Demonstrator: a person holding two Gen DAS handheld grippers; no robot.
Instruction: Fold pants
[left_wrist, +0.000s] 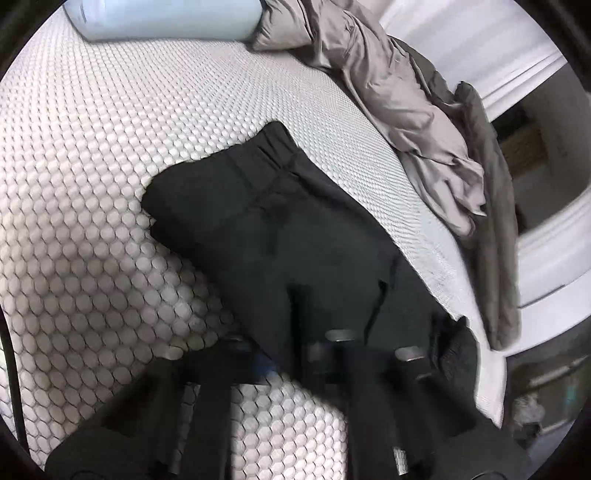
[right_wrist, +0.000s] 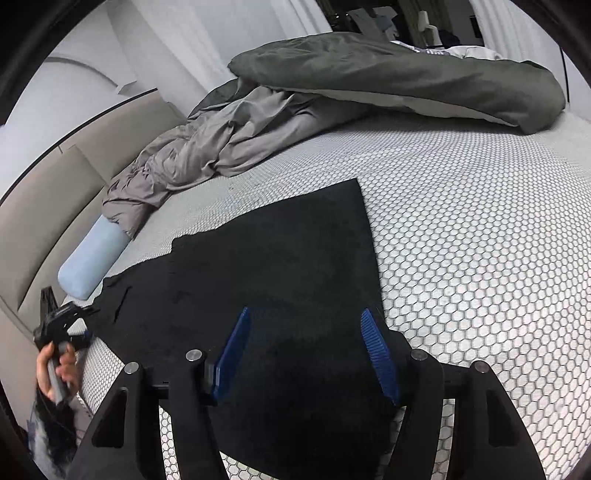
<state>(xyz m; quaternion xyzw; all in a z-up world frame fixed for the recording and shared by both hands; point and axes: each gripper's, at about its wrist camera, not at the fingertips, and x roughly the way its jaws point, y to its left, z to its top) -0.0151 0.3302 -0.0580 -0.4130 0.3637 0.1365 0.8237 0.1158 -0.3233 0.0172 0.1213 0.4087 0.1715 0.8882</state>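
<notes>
Black pants (right_wrist: 280, 280) flat on bed (right_wrist: 480, 258). Right claw (right_wrist: 306, 354) wide over one end, gripping nothing. Left claw (right_wrist: 79, 314) closed at pants' edge; grip unclear.

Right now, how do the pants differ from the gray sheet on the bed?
The pants are black and lie flat in the middle of the mattress; the gray sheet is bunched and wrinkled along the far edge. The pants lie under the open right tongs; the sheet lies beyond them. Both rest on the mattress.
</notes>
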